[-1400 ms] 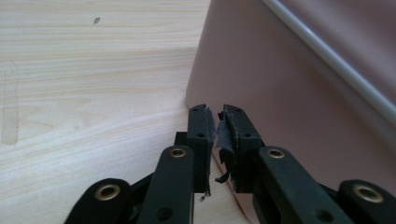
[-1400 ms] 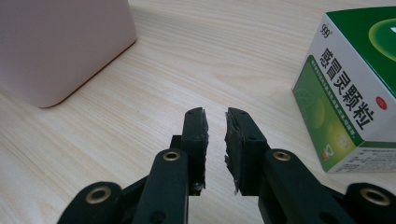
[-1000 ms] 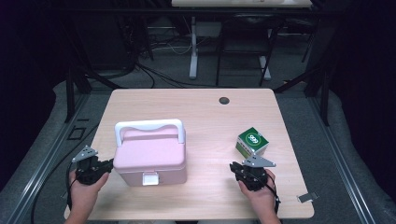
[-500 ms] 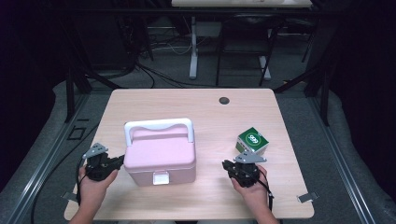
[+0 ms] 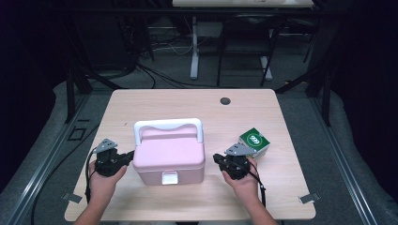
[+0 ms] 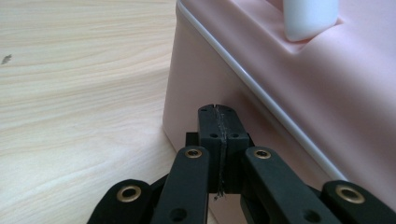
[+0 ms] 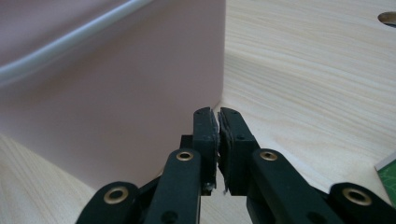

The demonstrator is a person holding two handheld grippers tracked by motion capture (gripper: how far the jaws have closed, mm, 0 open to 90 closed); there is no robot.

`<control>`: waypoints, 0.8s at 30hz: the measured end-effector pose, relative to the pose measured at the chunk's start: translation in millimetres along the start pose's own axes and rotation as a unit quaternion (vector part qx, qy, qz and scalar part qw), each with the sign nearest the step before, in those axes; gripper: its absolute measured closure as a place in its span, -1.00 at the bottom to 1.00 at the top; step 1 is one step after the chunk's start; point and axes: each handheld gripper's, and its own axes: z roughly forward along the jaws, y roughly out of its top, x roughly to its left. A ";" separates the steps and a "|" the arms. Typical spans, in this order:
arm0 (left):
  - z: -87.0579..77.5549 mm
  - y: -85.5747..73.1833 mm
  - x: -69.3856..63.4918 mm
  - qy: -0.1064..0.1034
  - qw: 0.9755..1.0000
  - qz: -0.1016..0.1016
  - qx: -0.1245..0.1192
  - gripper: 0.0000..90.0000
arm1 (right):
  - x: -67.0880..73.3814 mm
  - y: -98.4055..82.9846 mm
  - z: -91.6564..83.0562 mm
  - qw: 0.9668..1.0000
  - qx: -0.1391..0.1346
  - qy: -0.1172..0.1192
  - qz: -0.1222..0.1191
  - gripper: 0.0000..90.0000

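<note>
Your left gripper (image 5: 127, 158) sits against the left end of the pink box (image 5: 170, 157), its jaws pressed flat together with nothing between them. In the left gripper view those closed tips (image 6: 218, 122) rest at, or just short of, the box's side wall (image 6: 299, 84) near its lower corner; from this angle you cannot tell for sure whether they touch it. The white handle (image 6: 309, 17) rises from the lid above.

Your right gripper (image 5: 219, 159) is near the right end of the box, pointing at it. Its jaws have just been closing and now stand all but shut, a thin slit left between the pads, holding nothing. In the right gripper view the tips (image 7: 218, 122) hover just off the box's wall (image 7: 107, 93), close to its corner, with bare table (image 7: 303, 79) beyond.

The box stands upright on the table (image 5: 155, 101), in the front half and a little left of centre, lid closed, handle (image 5: 168, 127) raised over the back of the lid and the white latch (image 5: 169, 177) facing the front edge. A green carton (image 5: 254, 141) lies just behind your right hand (image 5: 244, 180), toward the right edge. A small dark hole (image 5: 225, 101) marks the table near the back edge.
</note>
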 end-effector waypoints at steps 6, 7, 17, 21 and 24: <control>6.7 1.5 -7.1 -0.009 1.000 0.004 0.000 1.00 | 1.3 1.9 1.3 1.000 -0.006 0.003 0.002 0.90; 7.9 1.4 -8.6 -0.013 1.000 0.003 0.000 1.00 | 2.1 1.7 0.9 1.000 -0.010 0.003 0.005 0.90; 10.5 -0.7 -23.5 -0.017 1.000 0.018 0.012 1.00 | 4.6 -0.2 -5.5 1.000 -0.025 -0.003 0.000 1.00; 9.7 -2.9 -27.0 -0.021 0.999 0.020 0.015 1.00 | 5.1 -1.9 -8.9 1.000 -0.021 -0.014 -0.002 1.00; 9.1 -4.4 -28.7 -0.025 0.999 0.021 0.018 1.00 | 6.4 -3.3 -12.6 1.000 -0.019 -0.007 -0.007 1.00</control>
